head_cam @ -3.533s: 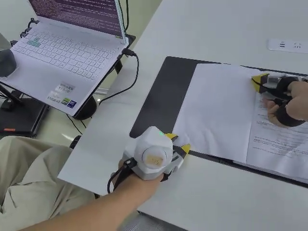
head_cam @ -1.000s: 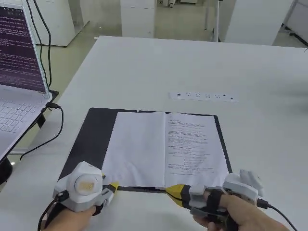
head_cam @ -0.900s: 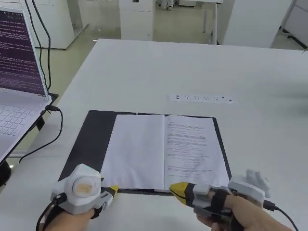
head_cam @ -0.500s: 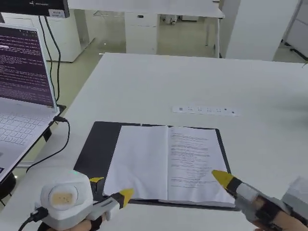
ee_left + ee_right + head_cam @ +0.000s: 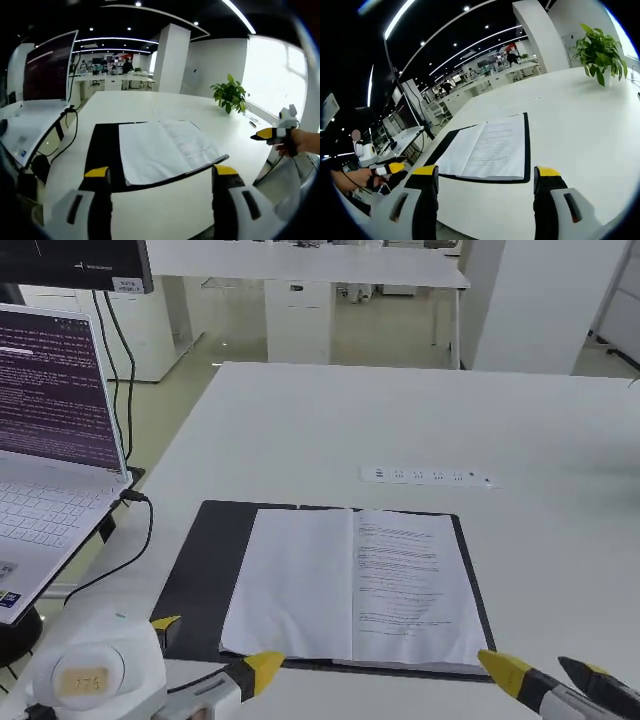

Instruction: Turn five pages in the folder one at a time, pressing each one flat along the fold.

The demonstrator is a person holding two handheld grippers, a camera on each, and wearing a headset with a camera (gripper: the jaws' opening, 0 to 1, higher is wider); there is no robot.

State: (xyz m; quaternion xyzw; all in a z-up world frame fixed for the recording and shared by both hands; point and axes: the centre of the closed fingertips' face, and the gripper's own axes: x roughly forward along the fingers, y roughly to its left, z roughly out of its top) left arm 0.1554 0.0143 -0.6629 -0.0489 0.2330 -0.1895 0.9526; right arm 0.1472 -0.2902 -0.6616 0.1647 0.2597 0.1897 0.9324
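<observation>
Beyond left tongs (image 5: 215,644) and right tongs (image 5: 543,668), open folder (image 5: 205,570)

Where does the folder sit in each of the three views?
Head view: folder lower centre, lying open.
Left gripper view: folder in the centre.
Right gripper view: folder centre, slightly left.
Shared landmark: the printed page, the folder's right-hand sheet.
</observation>
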